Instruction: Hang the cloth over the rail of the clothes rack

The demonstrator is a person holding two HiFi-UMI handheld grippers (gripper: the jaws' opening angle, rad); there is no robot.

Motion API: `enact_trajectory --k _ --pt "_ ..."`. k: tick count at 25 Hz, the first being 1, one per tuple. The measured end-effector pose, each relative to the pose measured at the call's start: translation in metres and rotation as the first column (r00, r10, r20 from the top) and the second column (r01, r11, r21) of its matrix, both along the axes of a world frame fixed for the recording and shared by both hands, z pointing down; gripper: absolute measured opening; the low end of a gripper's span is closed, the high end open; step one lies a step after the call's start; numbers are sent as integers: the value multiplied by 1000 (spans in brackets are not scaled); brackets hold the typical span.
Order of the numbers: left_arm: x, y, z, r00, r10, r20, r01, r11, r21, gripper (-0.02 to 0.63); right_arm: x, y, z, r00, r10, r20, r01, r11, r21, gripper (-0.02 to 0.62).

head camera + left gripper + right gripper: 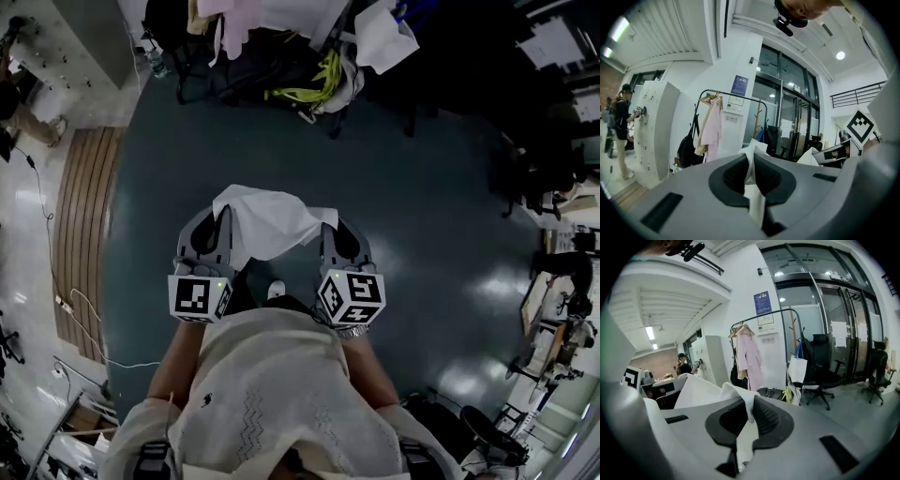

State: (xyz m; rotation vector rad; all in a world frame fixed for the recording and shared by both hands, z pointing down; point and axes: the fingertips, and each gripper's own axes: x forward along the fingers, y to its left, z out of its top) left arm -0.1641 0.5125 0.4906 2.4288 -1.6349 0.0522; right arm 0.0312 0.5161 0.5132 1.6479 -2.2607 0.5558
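Note:
A white cloth is stretched between my two grippers, held out in front of the person. My left gripper is shut on the cloth's left corner, which is pinched between the jaws. My right gripper is shut on the right corner. The clothes rack stands some way ahead, a black rail with a pink garment hanging at its left end. In the head view the rack lies at the top, well beyond both grippers.
A black bag hangs at the rack's left. A white tote bag and a black office chair stand right of the rack. A person stands by white lockers at the left. Dark floor lies between me and the rack.

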Motion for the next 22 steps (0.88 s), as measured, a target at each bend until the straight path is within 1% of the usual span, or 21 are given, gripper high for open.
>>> enact_trajectory --k 4,8,11,16,19,22 --pt "-28 -59 -21 998 63 -12 -62 996 59 15 -21 -43 -21 998 59 -24 -59 998 37 32" --pt "-57 -106 -36 998 65 9 -66 993 94 14 -40 -75 -29 995 95 -7 -95 994 50 32" --pt "-68 -121 -36 999 46 7 -47 996 82 14 -51 -96 -25 996 84 -4 -83 996 32 32" --pt "-77 -141 -13 1000 11 11 -11 1000 16 15 -61 -135 -12 999 44 -4 -44 999 15 33" --pt "-82 -162 -7 999 -25 30 25 1000 -10 15 -59 -162 -5 999 31 16 -31 999 6 32" --pt "-79 -195 -11 997 -55 58 56 998 -7 15 -48 -202 0 999 20 34 -20 1000 -1 34"
